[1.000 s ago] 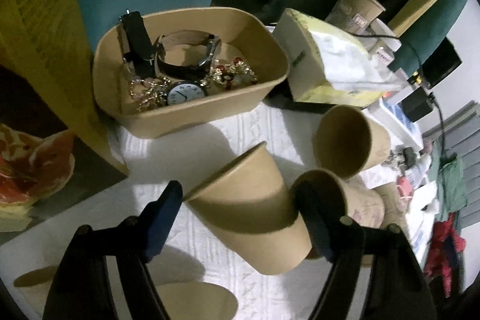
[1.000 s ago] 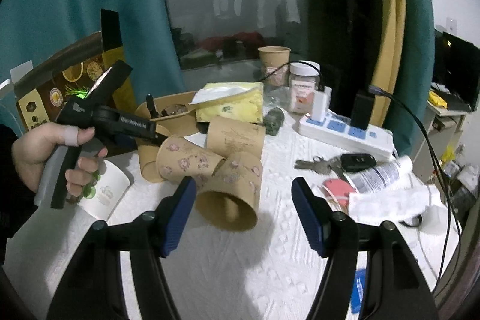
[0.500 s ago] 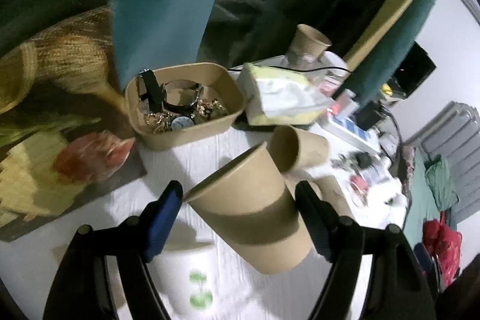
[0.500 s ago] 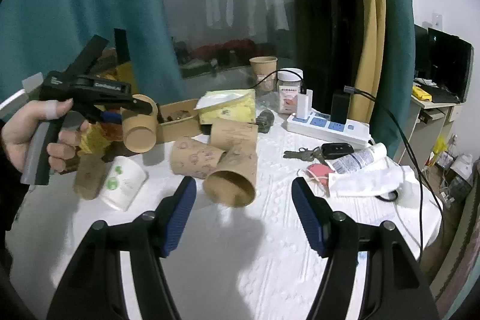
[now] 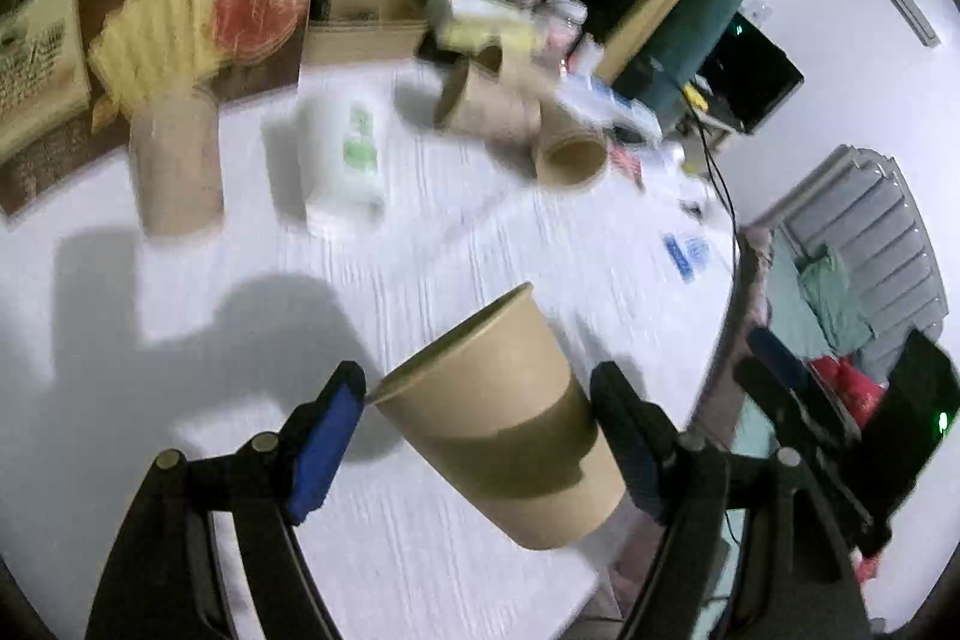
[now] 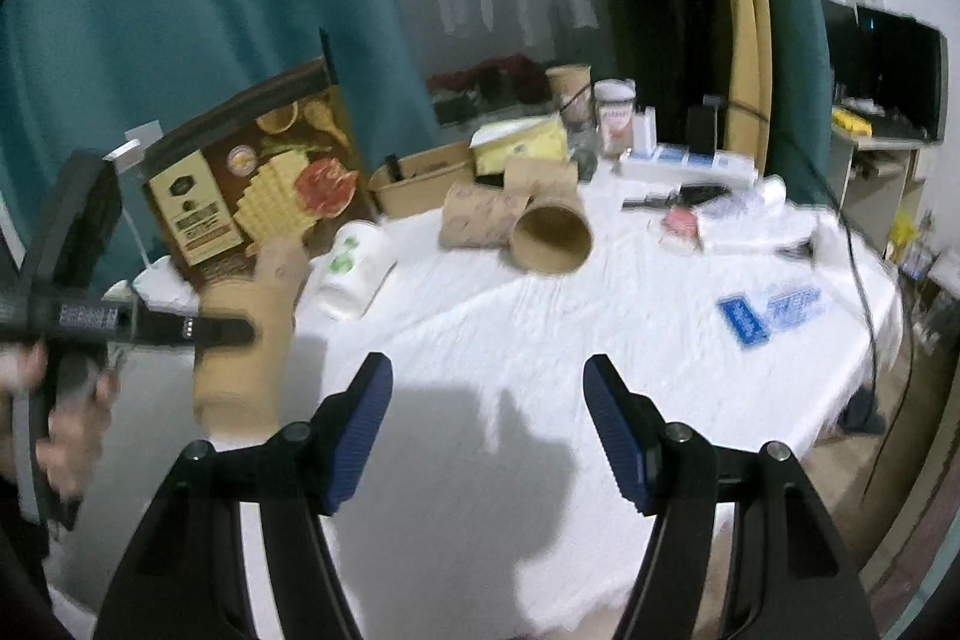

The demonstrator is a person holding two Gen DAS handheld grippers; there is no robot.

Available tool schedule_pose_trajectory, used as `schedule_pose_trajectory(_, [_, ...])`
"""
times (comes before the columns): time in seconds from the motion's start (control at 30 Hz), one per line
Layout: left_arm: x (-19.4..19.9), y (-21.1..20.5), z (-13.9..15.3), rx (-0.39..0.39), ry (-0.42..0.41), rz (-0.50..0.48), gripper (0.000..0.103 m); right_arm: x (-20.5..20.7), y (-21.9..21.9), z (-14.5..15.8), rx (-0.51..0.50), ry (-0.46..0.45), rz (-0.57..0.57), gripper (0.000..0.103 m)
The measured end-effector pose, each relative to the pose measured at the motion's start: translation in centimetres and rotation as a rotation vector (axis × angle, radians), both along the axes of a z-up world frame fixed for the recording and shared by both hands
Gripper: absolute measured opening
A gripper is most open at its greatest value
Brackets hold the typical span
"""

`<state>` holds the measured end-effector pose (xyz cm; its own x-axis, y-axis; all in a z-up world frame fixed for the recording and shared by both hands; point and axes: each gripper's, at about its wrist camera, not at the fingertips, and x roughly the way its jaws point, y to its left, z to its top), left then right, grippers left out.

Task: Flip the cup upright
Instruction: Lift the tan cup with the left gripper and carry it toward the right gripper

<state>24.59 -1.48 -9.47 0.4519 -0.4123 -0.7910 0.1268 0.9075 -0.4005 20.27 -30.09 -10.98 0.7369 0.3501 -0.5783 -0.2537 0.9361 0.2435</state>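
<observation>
Left wrist view: left gripper is clamped on the kraft paper cup, carried clear above the white tablecloth, mouth tipped toward 10 o'clock, base toward 5. The cup sits skewed across the jaws — the left pad meets the rim, the right pad the darker sleeve band. My read: light, thin-walled and easy to crush, so squeeze gently; the banded mid-body is the stiffest place to hold, the rim the weakest. Smooth paper could slip or rotate in a skewed hold. The base is half hidden by the right finger, and the far clutter at 12 o'clock is motion-blurred — a white cup on its side and some fallen brown cups are about all I can make out.

Right wrist view: right gripper has its jaws apart with nothing between them, over bare cloth. The held cup shows at 9 o'clock, blurred, gripped in the other tool; the person's hand is cut off by the frame edge. Whether the cup is empty — cannot tell.
</observation>
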Motion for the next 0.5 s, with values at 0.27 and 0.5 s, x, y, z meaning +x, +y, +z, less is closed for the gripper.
schedule_pose_trajectory(0.27, [-4.4, -1.0, -4.2, -0.025, 0.080, 0.001, 0.077, -2.7, 1.2, -2.6, -0.006, 0.077, 0.022, 0.064])
schedule_pose_trajectory(0.5, [-4.7, -0.7, -6.0, -0.011, 0.079, 0.034, 0.079, -3.4, 1.1, -3.2, -0.016, 0.095, 0.019, 0.064])
